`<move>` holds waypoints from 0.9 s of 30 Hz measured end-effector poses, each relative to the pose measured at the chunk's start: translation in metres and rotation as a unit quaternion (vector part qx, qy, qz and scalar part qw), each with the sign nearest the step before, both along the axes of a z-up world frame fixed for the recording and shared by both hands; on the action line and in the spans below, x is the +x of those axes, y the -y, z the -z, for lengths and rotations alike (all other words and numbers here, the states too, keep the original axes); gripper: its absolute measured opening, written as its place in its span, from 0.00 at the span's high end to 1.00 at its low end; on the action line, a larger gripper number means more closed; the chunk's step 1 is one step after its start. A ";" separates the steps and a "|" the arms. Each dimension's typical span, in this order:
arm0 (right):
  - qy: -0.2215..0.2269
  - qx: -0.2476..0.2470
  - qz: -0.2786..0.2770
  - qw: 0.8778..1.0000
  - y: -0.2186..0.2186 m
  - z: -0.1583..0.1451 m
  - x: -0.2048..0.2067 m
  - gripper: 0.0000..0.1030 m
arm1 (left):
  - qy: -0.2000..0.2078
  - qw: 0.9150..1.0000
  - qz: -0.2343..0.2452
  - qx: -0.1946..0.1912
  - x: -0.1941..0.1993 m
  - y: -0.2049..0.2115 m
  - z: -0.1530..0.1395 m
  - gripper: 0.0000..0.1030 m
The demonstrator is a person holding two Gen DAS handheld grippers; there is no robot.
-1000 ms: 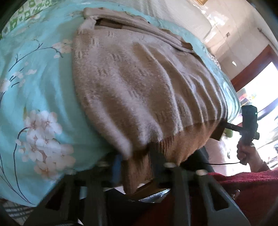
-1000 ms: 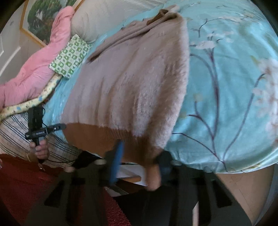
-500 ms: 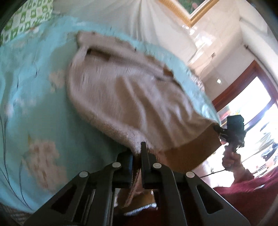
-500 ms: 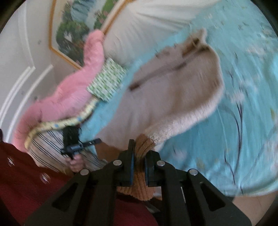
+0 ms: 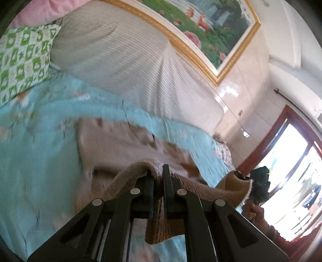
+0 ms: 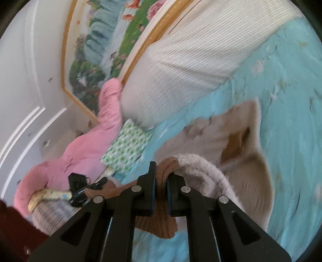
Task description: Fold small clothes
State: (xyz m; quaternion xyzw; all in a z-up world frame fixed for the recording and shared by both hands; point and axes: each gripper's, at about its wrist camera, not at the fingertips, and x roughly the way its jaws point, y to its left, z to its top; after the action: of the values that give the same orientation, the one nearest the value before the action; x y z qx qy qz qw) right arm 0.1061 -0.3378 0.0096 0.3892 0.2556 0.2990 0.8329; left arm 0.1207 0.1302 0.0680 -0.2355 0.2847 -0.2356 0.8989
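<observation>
A beige knit sweater (image 5: 112, 141) with a brown ribbed hem lies on the light blue floral bedspread (image 5: 36, 141). My left gripper (image 5: 158, 177) is shut on the brown hem and holds it raised above the sweater's body. My right gripper (image 6: 161, 179) is shut on the other corner of the hem (image 6: 165, 167), also lifted, with the sweater (image 6: 241, 141) stretching away toward its collar. The hem hangs between the two grippers. The right gripper shows in the left wrist view (image 5: 259, 181), and the left one in the right wrist view (image 6: 78, 187).
A white ribbed headboard cushion (image 5: 124, 58) and a framed painting (image 5: 201, 18) stand behind the bed. A green checked pillow (image 5: 22, 60) and pink quilt (image 6: 96, 141) lie at one side. A window and wooden door frame (image 5: 281, 141) are at the other side.
Both grippers closed on the hem and lifted it up and forward over the sweater's body toward the collar. The views tilted up toward the headboard and painting.
</observation>
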 end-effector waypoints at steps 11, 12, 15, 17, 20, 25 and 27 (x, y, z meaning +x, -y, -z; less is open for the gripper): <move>-0.089 -0.060 0.063 0.992 0.014 0.020 0.144 0.91 | -0.060 0.997 -0.040 0.021 0.156 -0.008 0.042 0.96; -0.102 -0.069 0.069 0.990 0.013 0.026 0.155 0.91 | -0.070 0.996 -0.045 0.027 0.168 -0.008 0.050 0.96; -0.136 -0.086 0.085 0.983 0.016 0.045 0.175 0.91 | -0.096 0.993 -0.057 0.034 0.193 -0.011 0.072 0.96; -0.154 -0.097 0.092 0.979 0.016 0.055 0.183 0.91 | -0.108 0.992 -0.061 0.039 0.205 -0.013 0.084 0.96; -0.178 -0.121 0.094 0.972 0.013 0.068 0.194 0.91 | -0.128 0.988 -0.066 0.052 0.219 -0.013 0.102 0.95; -0.197 -0.125 0.102 0.967 0.016 0.078 0.196 0.89 | -0.153 0.984 -0.063 0.064 0.226 -0.011 0.118 0.91; -0.201 -0.122 0.107 0.966 0.019 0.074 0.193 0.73 | -0.162 0.983 -0.059 0.058 0.219 -0.013 0.118 0.85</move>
State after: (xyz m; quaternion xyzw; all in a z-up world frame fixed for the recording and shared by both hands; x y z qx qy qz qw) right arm 0.2986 -0.3566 -0.0643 0.3618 0.4092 0.0900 0.8328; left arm 0.3402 0.1429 -0.0498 -0.2342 0.4250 -0.1238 0.8656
